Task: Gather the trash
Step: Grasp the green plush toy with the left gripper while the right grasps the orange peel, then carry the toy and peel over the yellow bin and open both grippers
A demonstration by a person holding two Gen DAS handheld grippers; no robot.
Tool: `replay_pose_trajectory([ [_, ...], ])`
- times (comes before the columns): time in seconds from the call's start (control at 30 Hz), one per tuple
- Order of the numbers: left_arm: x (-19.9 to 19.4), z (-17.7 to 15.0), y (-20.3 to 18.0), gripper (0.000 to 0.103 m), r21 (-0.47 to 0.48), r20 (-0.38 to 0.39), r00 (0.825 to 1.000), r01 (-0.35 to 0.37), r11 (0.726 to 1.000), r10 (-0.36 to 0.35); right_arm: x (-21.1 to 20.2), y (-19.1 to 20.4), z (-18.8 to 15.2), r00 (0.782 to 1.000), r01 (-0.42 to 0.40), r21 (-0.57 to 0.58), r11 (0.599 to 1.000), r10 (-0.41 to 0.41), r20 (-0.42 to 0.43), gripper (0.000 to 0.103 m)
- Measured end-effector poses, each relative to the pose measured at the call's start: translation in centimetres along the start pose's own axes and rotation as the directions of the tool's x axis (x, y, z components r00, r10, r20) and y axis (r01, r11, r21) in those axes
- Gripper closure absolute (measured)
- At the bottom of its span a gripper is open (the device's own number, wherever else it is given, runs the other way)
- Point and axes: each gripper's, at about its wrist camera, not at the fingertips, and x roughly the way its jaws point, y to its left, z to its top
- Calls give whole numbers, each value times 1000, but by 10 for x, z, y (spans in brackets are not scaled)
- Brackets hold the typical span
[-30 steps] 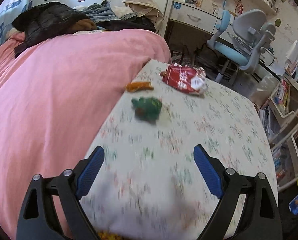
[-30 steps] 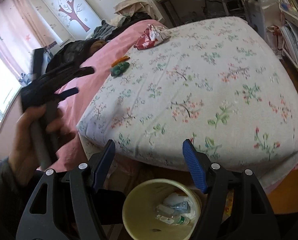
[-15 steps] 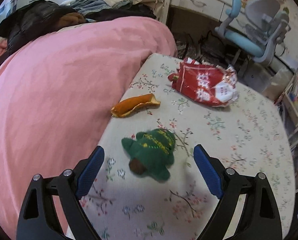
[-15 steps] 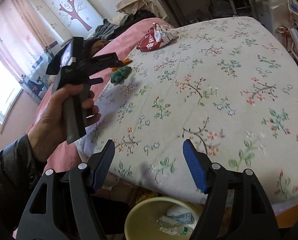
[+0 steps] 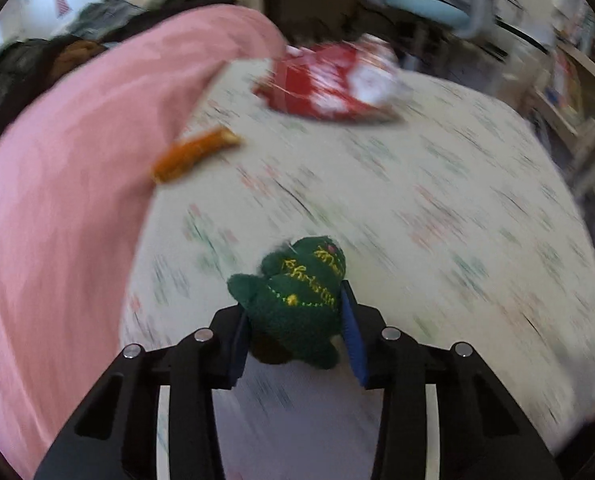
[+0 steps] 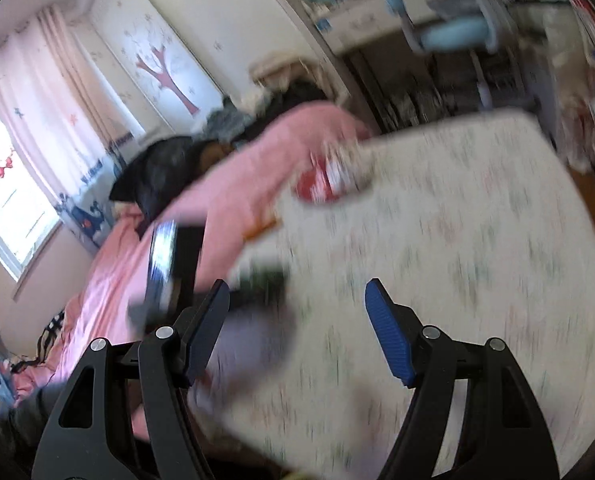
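Note:
My left gripper (image 5: 293, 328) is shut on a green plush Christmas tree (image 5: 297, 296) with yellow stitching, above the floral bedsheet (image 5: 437, 220). Beyond it lie an orange peel (image 5: 195, 154) at the edge of the pink duvet (image 5: 69, 184) and a red snack bag (image 5: 333, 80) farther back. My right gripper (image 6: 297, 332) is open and empty over the same bed. In the blurred right wrist view the left gripper (image 6: 169, 272) shows at the left, with the red bag (image 6: 329, 176) beyond it.
Dark clothes (image 5: 37, 64) are piled on the duvet at the back left. A blue desk chair (image 5: 429, 4) and a desk stand beyond the bed, with shelves (image 5: 577, 92) at the right. A window with pink curtains (image 6: 37, 120) is at the left.
My left gripper moved onto the green plush tree and closed on it. My right gripper swung up and left; the trash bin has left its view. Both views are motion blurred.

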Motion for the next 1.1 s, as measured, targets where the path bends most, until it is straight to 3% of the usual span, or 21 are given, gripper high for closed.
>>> replay_pose_trajectory([
  [0.1,-34,-21,-6,63,38,-6,999,49,998,-49,46,17,34,999,-10,-143,990,3,-46,36],
  [0.17,-53,-31,0,63,40,13,999,41,998,-42,103,32,46,987,-45,-265,963,1,-163,36],
  [0.23,-62,-38,15,63,20,20,999,35,999,-36,152,48,48,967,-82,-391,917,-21,-254,36],
  [0.37,-54,-37,38,63,-38,-20,1000,23,999,-24,244,84,39,915,-186,-633,752,-103,-391,36],
  [0.57,-36,-35,51,63,-11,-74,997,-11,1000,10,317,104,33,882,-261,-737,624,-157,-445,36],
  [0.77,-29,-35,38,63,56,-96,995,-25,998,30,362,103,35,858,-298,-756,583,-184,-479,36],
  [0.83,-27,-36,35,63,69,-100,994,-31,997,38,365,101,36,853,-316,-740,594,-165,-496,36],
  [0.9,-26,-33,34,62,79,-103,994,-37,996,45,365,96,38,841,-338,-715,612,-146,-522,46],
  [1.0,-22,-29,31,62,79,-104,993,-40,996,48,360,92,39,821,-355,-684,637,-137,-554,76],
  [1.1,-20,-30,30,62,78,-107,993,-40,996,48,349,85,38,826,-313,-681,662,-164,-539,87],
])
